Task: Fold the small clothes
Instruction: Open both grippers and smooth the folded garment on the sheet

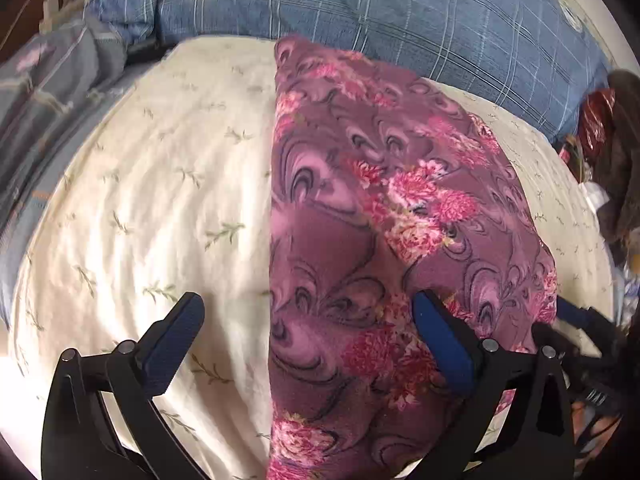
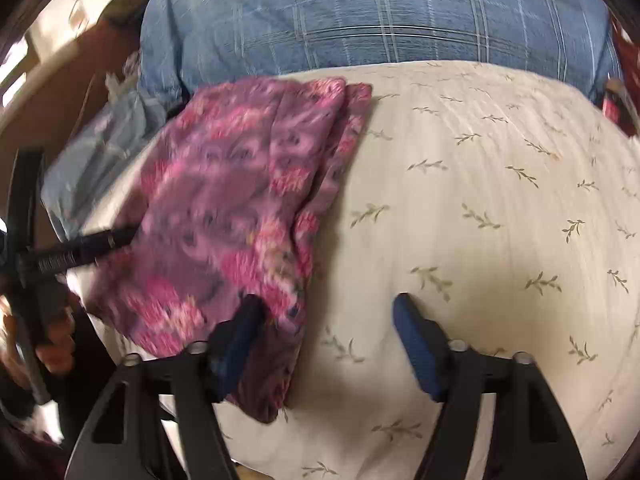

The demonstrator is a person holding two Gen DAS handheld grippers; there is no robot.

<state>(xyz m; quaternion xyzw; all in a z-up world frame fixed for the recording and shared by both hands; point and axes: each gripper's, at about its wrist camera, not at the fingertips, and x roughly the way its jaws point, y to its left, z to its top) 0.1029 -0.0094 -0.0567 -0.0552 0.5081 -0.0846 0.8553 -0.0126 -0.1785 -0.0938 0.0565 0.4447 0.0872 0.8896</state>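
Note:
A purple garment with pink flowers (image 1: 380, 216) lies folded lengthwise on the cream bedspread (image 1: 160, 184). My left gripper (image 1: 308, 340) is open just above it, its left finger (image 1: 172, 340) over bare bedspread and its right finger (image 1: 444, 344) over the cloth. In the right wrist view the garment (image 2: 228, 208) lies left of centre. My right gripper (image 2: 324, 344) is open and holds nothing, its left finger (image 2: 240, 340) at the garment's near right edge and its right finger (image 2: 416, 344) over bedspread. The left gripper also shows at the far left of that view (image 2: 116, 238).
A blue plaid pillow (image 1: 360, 12) lies along the far edge of the bed, also in the right wrist view (image 2: 380, 16). A grey-blue flowered cloth (image 1: 48, 92) sits at the left. Dark clutter (image 1: 612, 128) lies at the right edge.

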